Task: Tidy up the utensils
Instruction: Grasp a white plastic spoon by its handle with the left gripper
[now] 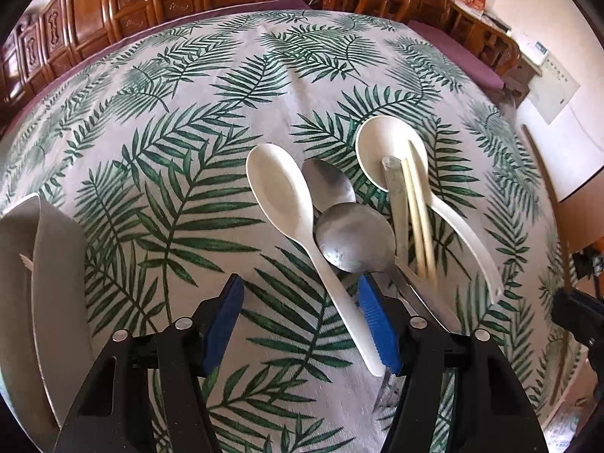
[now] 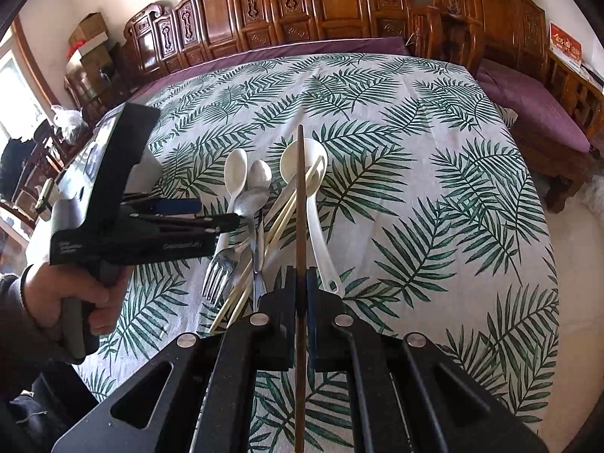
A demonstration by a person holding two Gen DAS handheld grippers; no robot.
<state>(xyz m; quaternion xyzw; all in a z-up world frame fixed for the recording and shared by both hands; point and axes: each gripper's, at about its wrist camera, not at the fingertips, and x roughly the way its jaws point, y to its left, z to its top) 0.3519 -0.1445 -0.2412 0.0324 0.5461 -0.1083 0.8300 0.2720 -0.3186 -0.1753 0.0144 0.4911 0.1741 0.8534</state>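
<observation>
The right tongs [image 2: 301, 294] pinch a thin brown wooden chopstick [image 2: 300, 204] tight so it won't drop. The left tongs [image 1: 302, 302] are wide open over the long white plastic spoon [image 1: 302, 226], ready to grab.

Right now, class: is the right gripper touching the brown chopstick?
Touching. The right wrist view shows the right gripper shut on the brown chopstick, which runs straight between its pads with no gap.

Left tool [image 1: 300, 324] wide apart over white spoon handle [image 1: 351, 313], beside metal spoons [image 1: 353, 236].
</observation>
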